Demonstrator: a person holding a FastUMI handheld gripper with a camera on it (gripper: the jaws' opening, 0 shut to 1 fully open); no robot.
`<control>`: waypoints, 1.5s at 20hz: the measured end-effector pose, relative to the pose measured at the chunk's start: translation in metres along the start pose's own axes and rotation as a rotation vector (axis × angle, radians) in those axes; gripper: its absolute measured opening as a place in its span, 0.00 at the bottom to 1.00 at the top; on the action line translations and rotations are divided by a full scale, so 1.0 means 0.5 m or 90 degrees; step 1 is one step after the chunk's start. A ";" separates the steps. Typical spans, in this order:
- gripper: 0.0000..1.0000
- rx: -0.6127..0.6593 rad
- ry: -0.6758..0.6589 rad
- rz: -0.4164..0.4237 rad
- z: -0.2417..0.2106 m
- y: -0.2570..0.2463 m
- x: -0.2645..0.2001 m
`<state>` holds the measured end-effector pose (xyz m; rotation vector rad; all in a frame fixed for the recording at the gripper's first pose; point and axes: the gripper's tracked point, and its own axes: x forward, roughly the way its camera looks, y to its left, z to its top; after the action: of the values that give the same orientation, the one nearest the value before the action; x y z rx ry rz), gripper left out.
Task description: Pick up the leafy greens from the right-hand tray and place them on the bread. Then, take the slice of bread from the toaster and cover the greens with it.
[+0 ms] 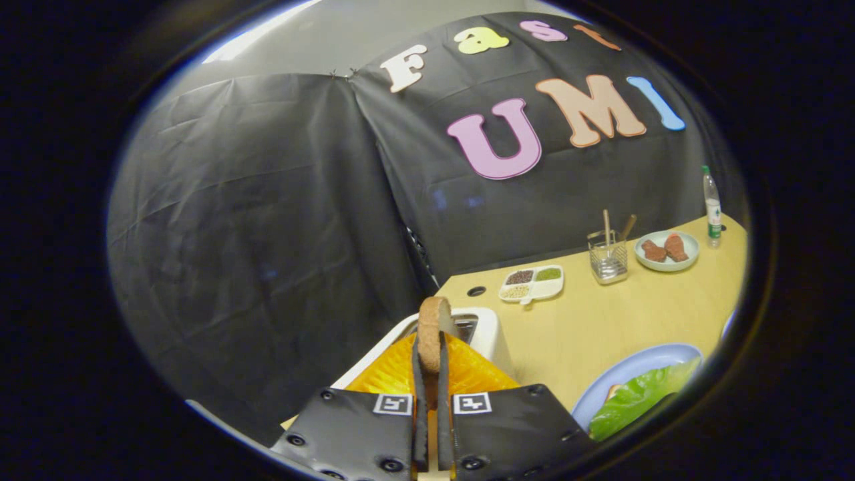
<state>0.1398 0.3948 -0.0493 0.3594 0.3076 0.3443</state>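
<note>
- Bread slice stands on edge, clamped between both fingers of the gripper, above the white toaster with its orange side.
- Leafy greens lie on bread on the blue plate, just beside the fingers.
- Wooden table carries a divided dish, a wire holder, a plate of meat and a bottle beyond.

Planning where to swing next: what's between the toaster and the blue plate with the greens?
In the gripper view, bare wooden table between toaster and blue plate. The gripper is shut on the bread slice.
</note>
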 end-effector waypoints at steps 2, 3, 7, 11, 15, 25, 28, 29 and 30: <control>0.08 -0.002 -0.008 0.005 0.004 0.008 -0.001; 0.08 0.000 -0.014 0.010 0.011 0.014 -0.008; 0.08 -0.006 -0.062 0.025 0.072 0.032 -0.056; 0.08 0.028 -0.130 0.055 0.139 0.052 -0.119; 0.08 0.078 -0.197 0.080 0.205 0.035 -0.198; 0.08 0.251 -0.229 0.033 0.187 -0.236 -0.328; 0.08 0.300 -0.223 0.001 0.142 -0.321 -0.335; 0.08 0.315 -0.214 -0.013 0.122 -0.350 -0.333; 0.08 0.334 -0.207 -0.024 0.101 -0.374 -0.330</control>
<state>0.0603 0.1531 -0.0394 0.9138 0.0787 0.1586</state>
